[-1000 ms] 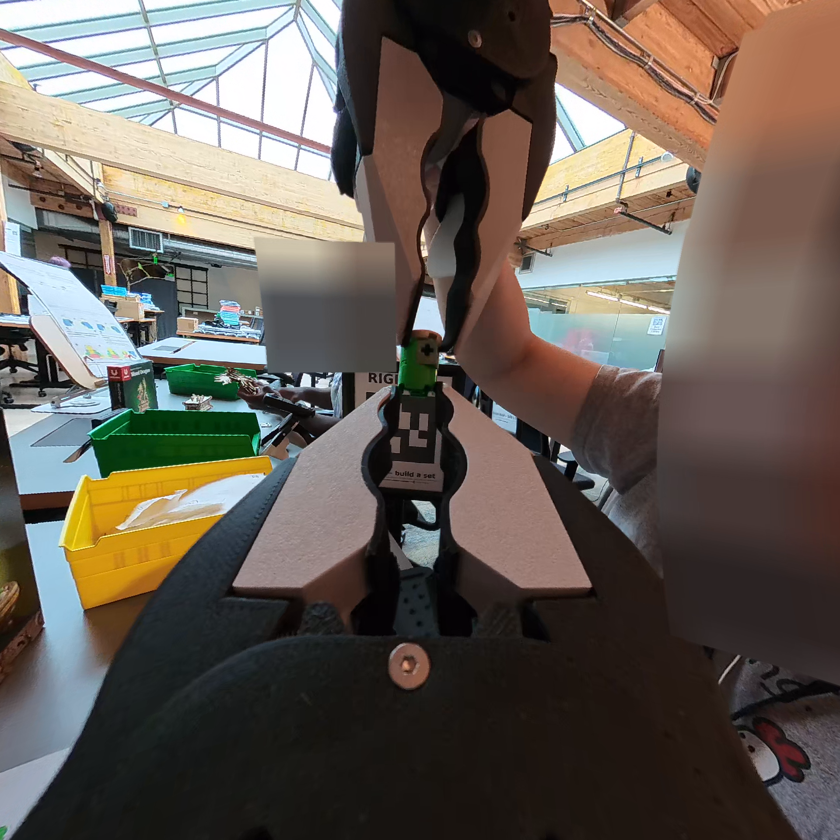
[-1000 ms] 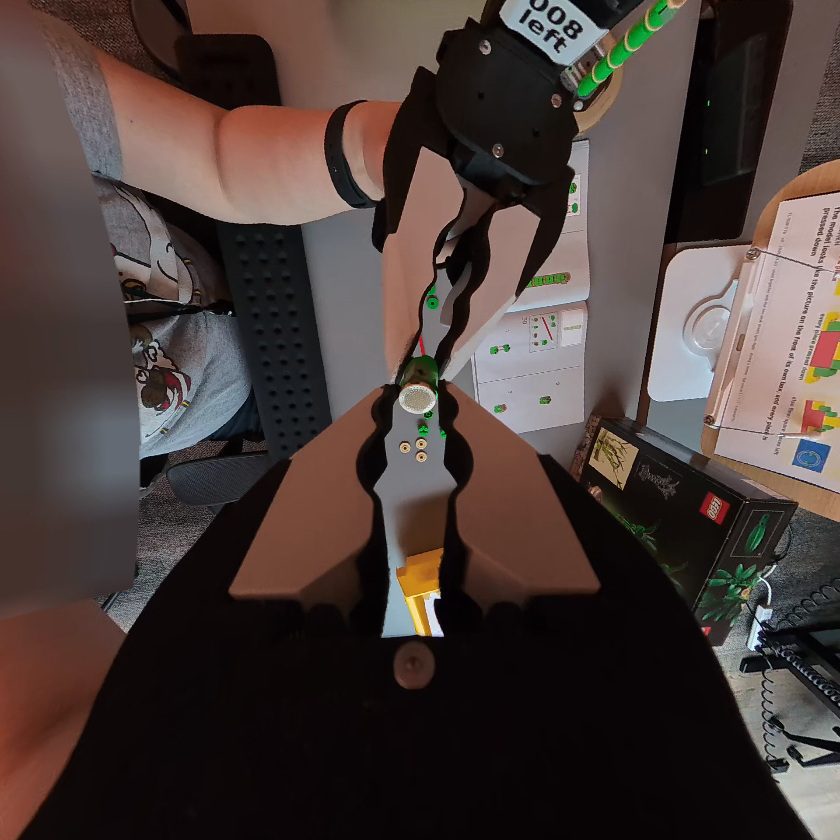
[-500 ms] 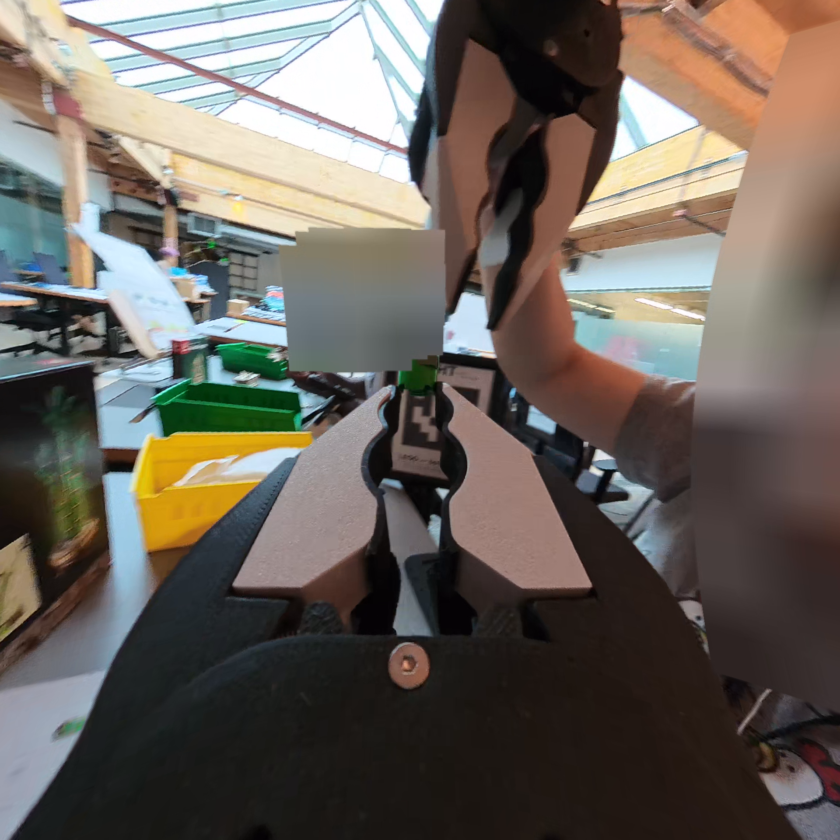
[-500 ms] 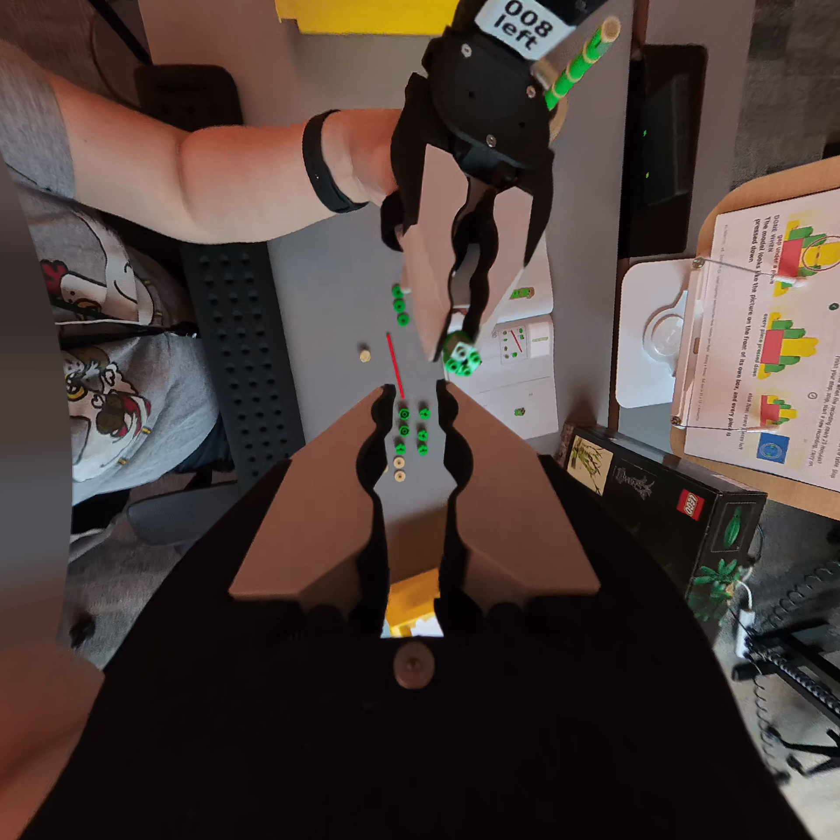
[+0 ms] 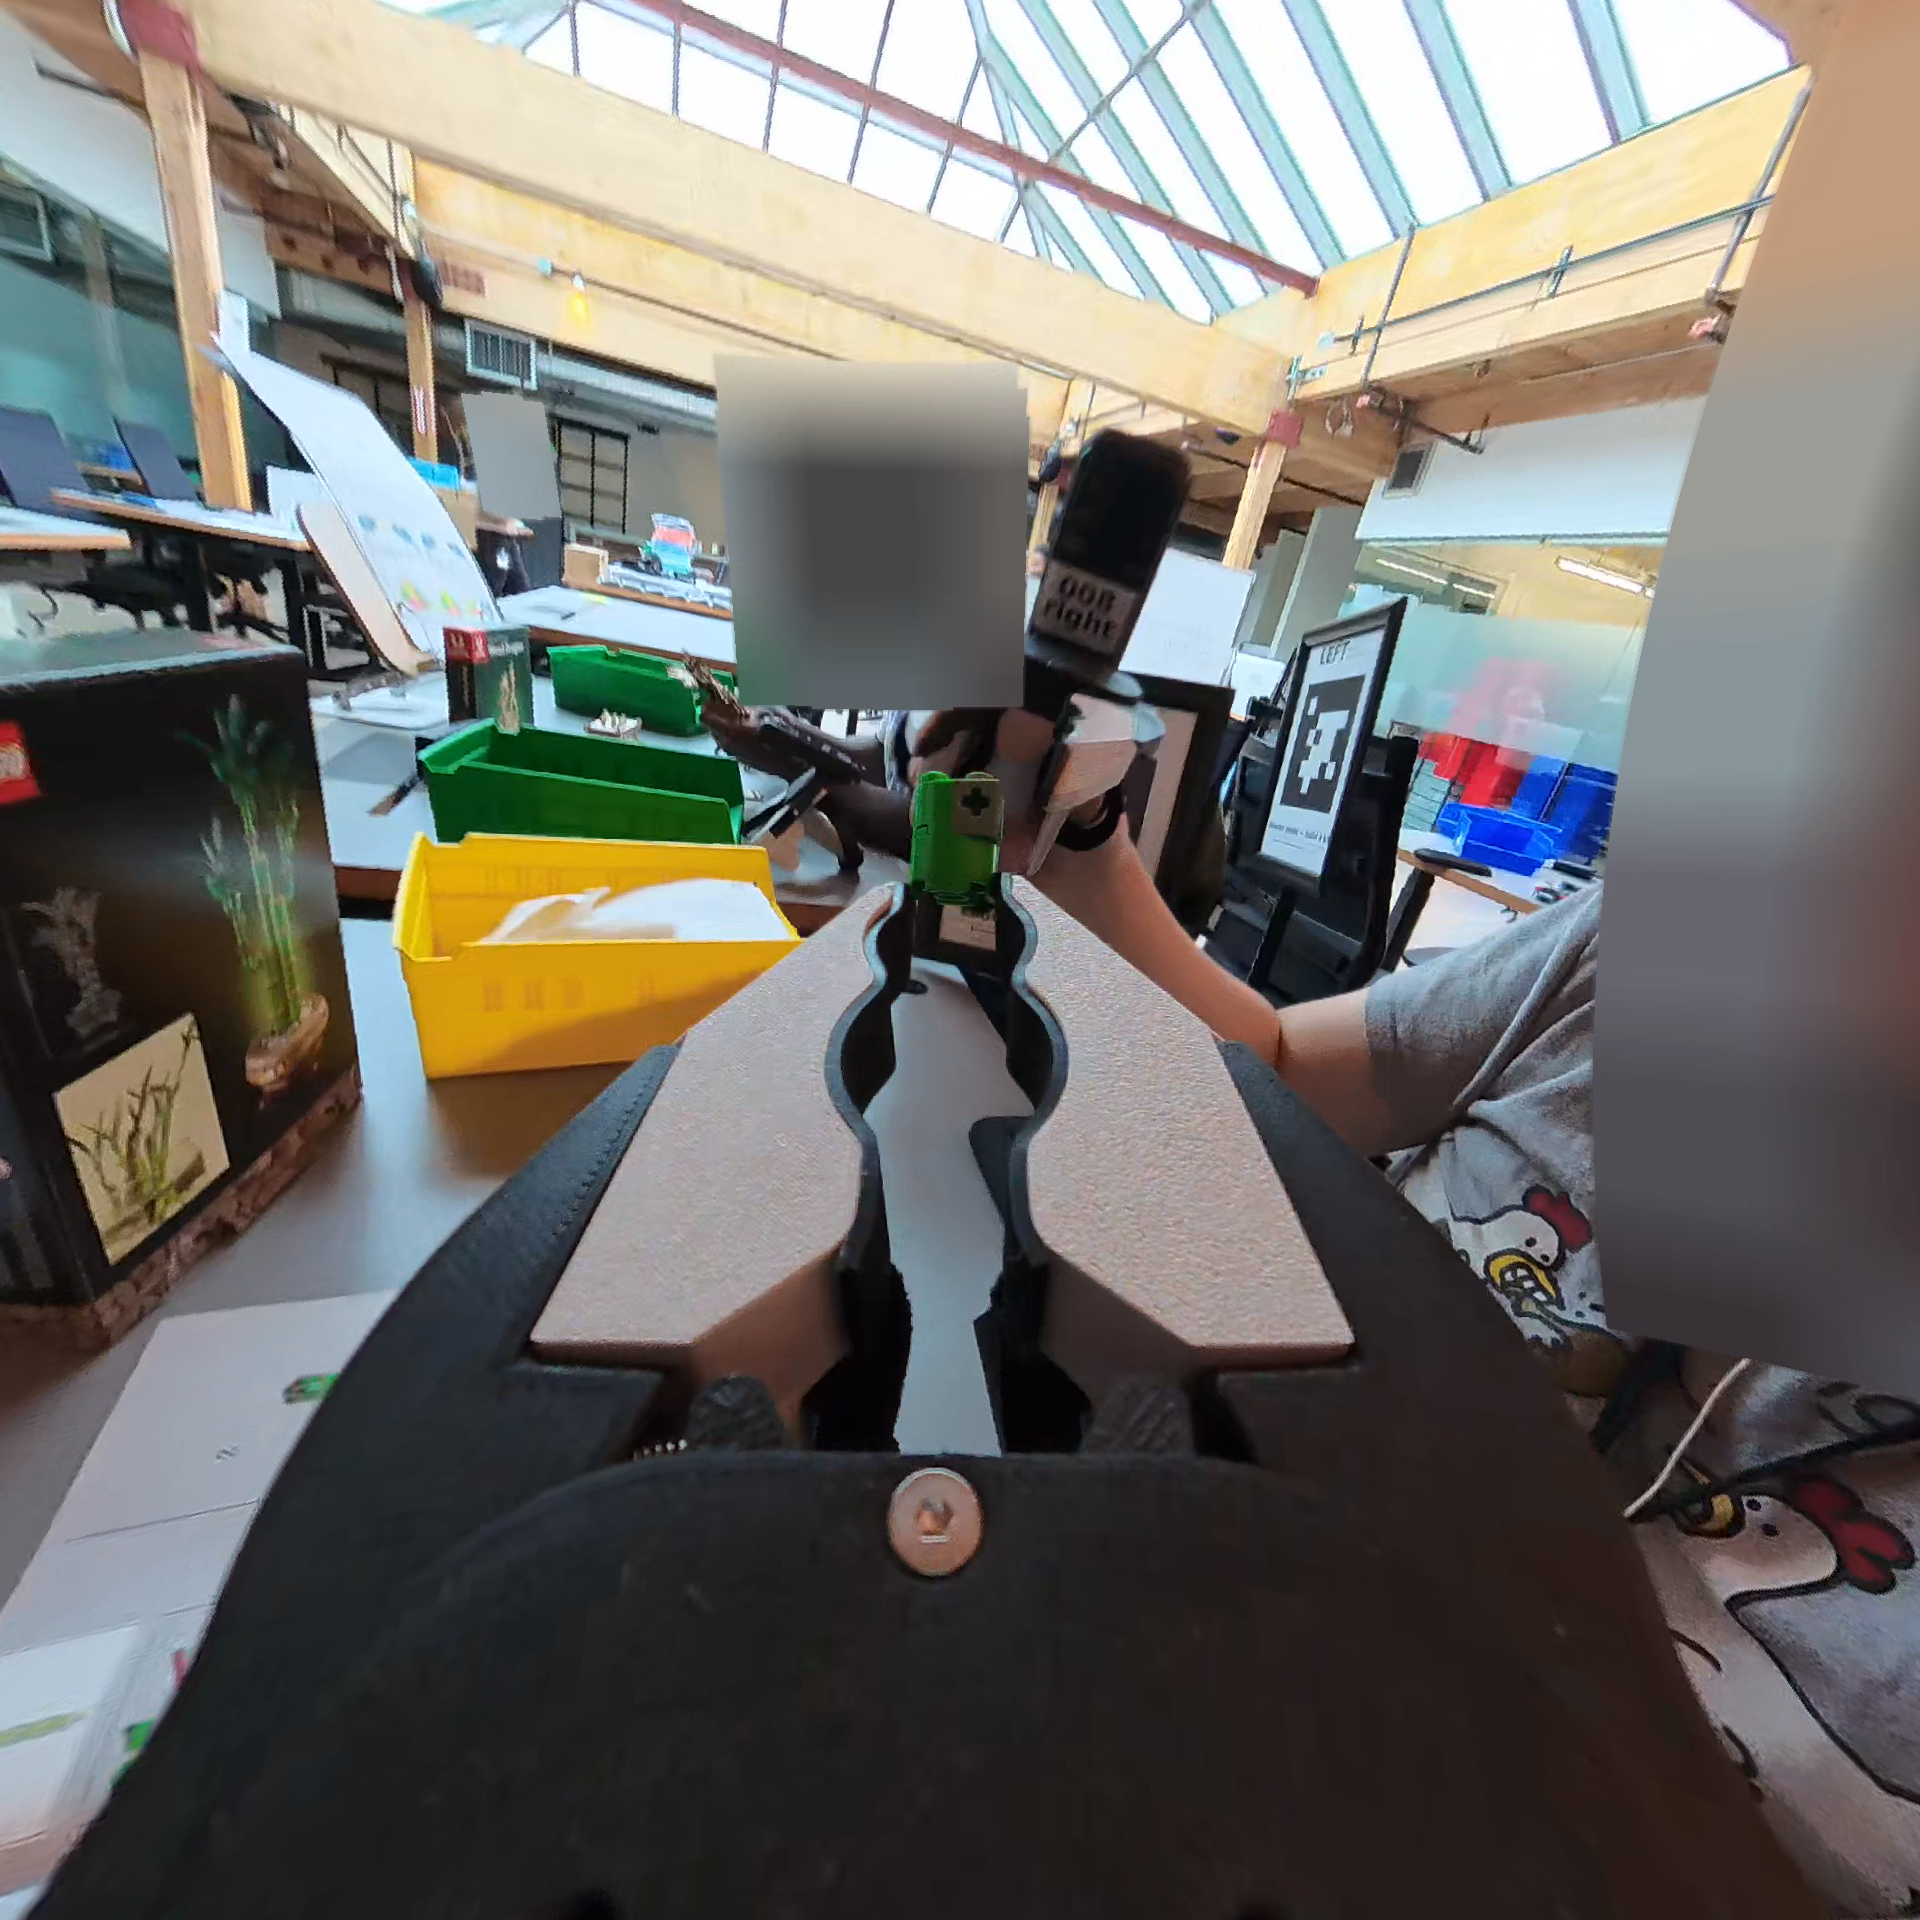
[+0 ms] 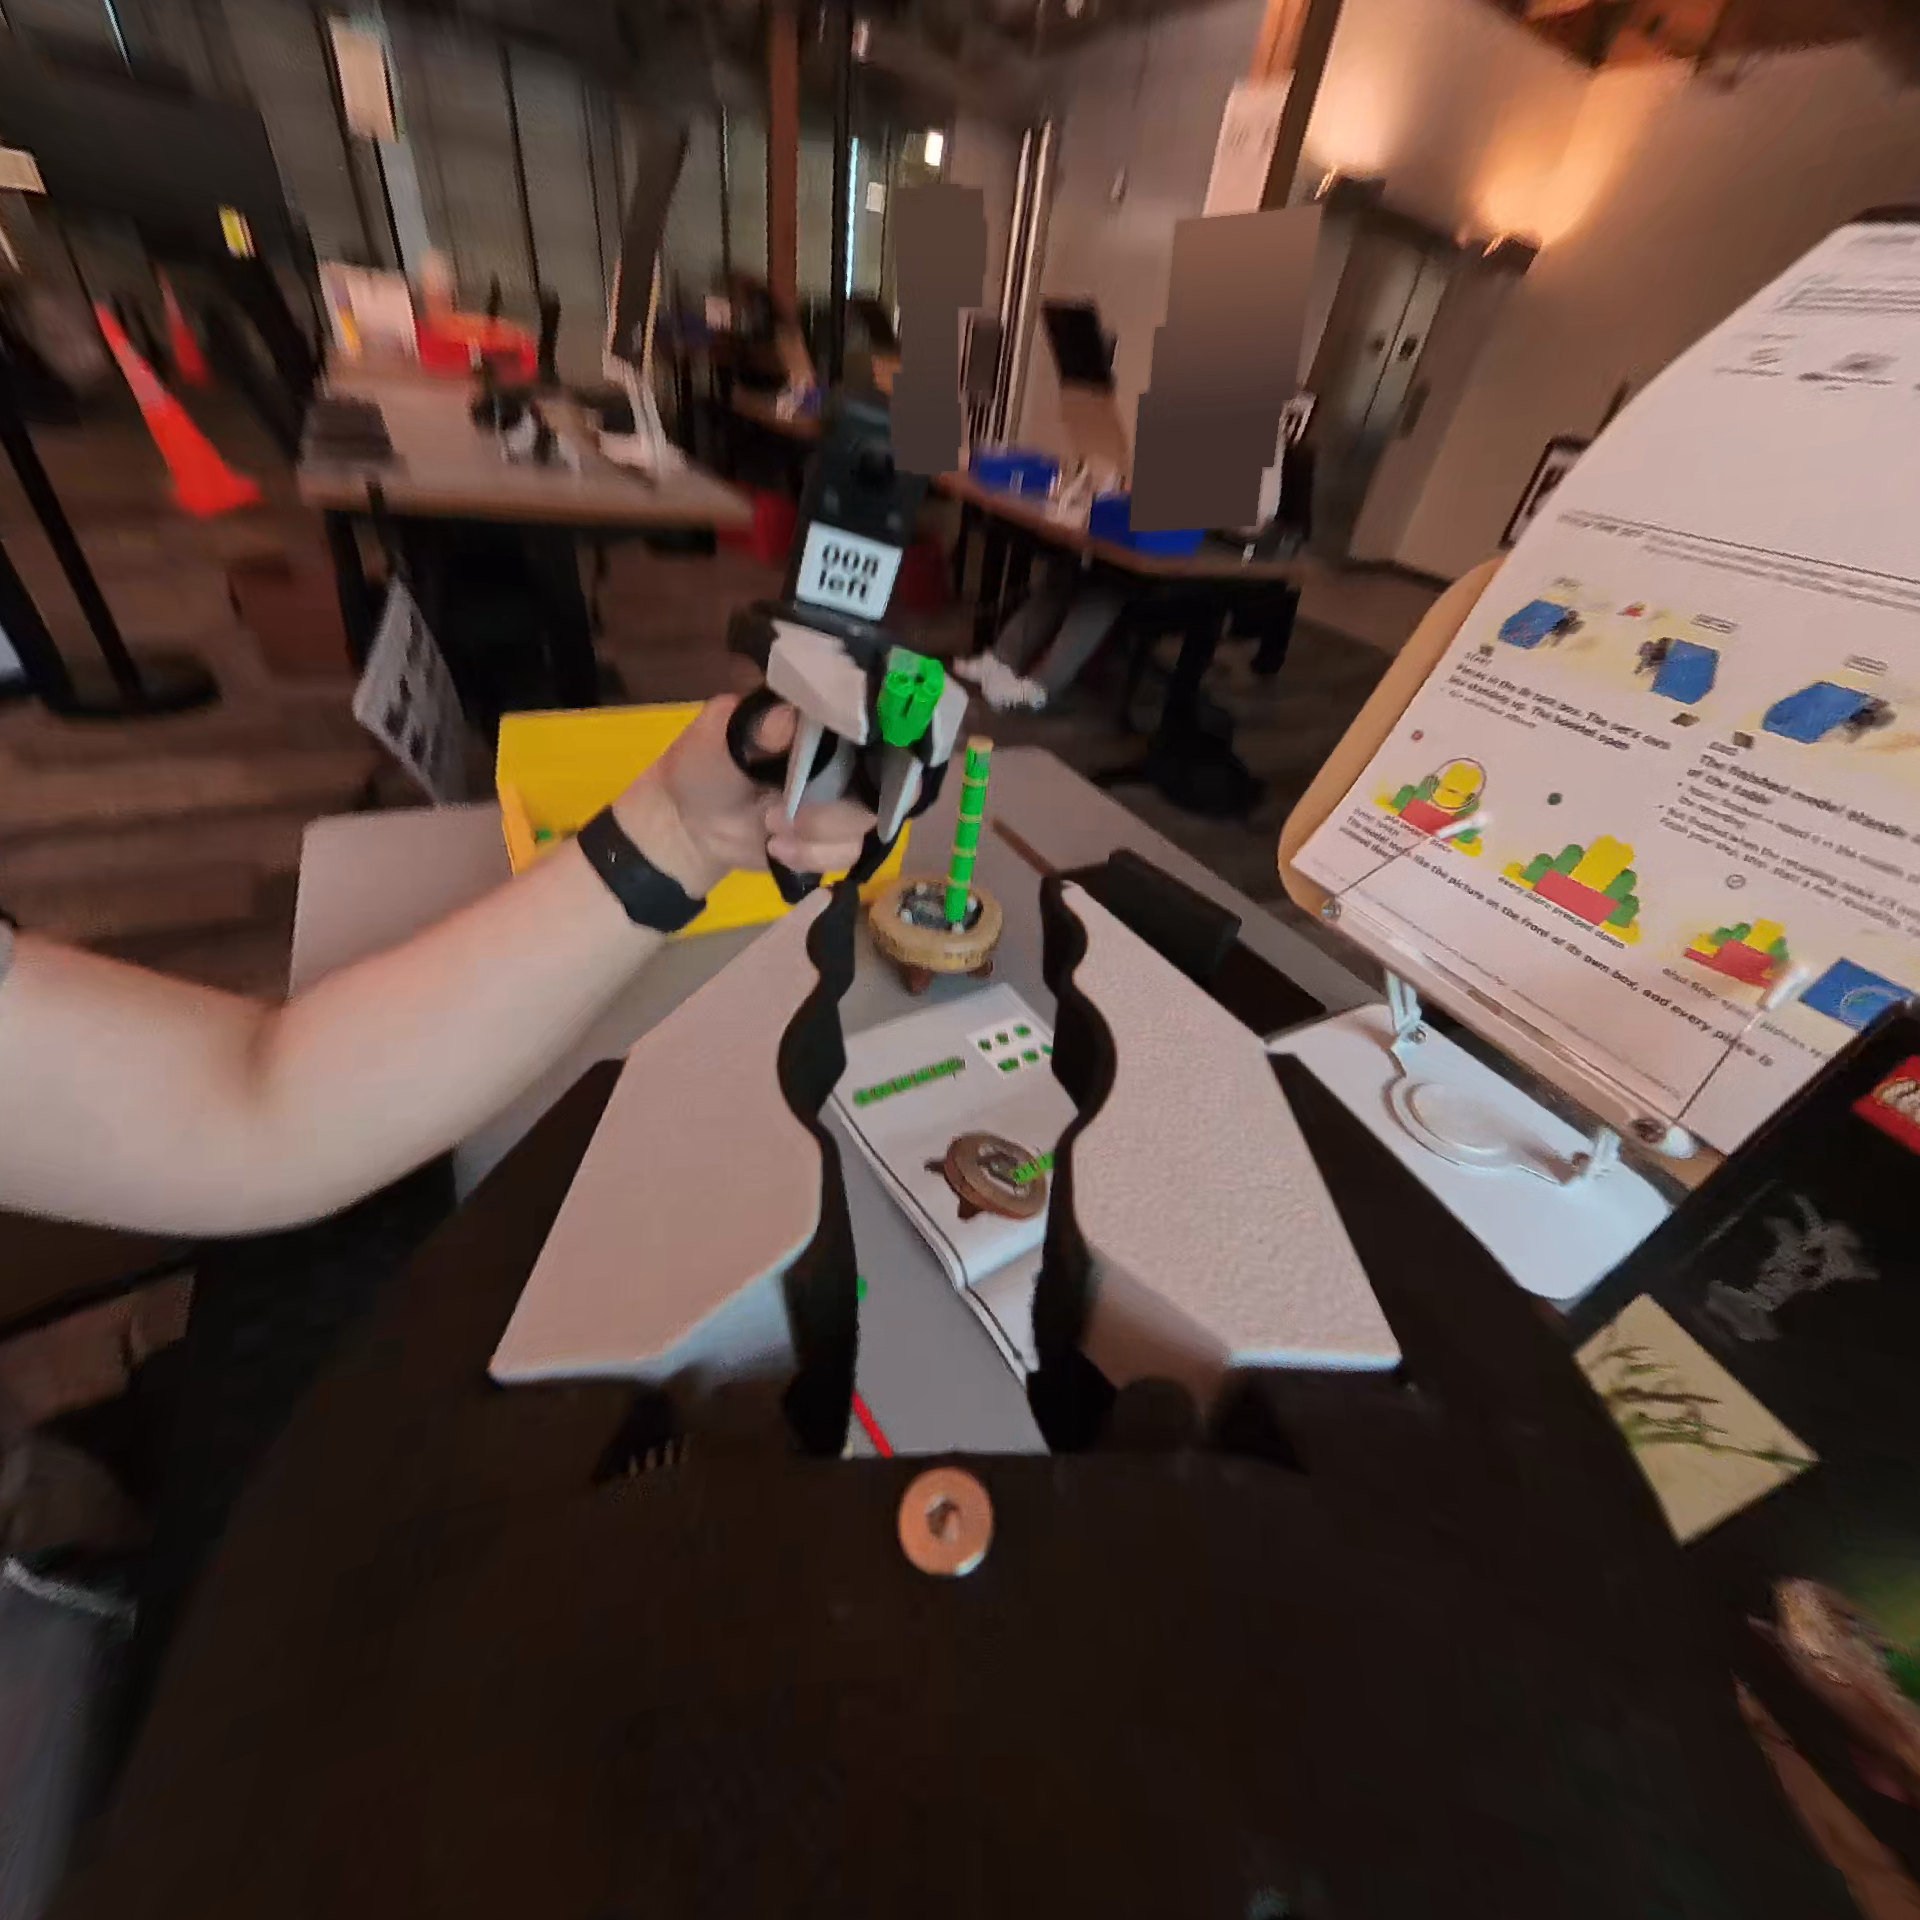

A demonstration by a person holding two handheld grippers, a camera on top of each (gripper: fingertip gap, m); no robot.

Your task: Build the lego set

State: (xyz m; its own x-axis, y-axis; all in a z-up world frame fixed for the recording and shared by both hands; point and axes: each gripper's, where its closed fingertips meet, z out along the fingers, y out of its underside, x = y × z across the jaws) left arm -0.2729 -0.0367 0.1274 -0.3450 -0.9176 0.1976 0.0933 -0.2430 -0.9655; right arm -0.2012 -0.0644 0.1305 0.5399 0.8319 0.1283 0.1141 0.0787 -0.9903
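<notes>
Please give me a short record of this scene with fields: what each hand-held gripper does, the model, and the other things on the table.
left hand-held gripper: shut on green piece, held up off the table
right hand-held gripper: open, holds nothing
model: round tan base with an upright green stalk, on the table
instruction booklet: open, lying in front of the model
yellow bin: on the table, pale bag inside
set box: dark, standing beside the bin

Gripper tags: white tag on left gripper, dark tag on right gripper — short printed codes.
Box: black, red brand logo.
Framed sign: heading over square marker.
Board: printed steps — blurred.
</notes>
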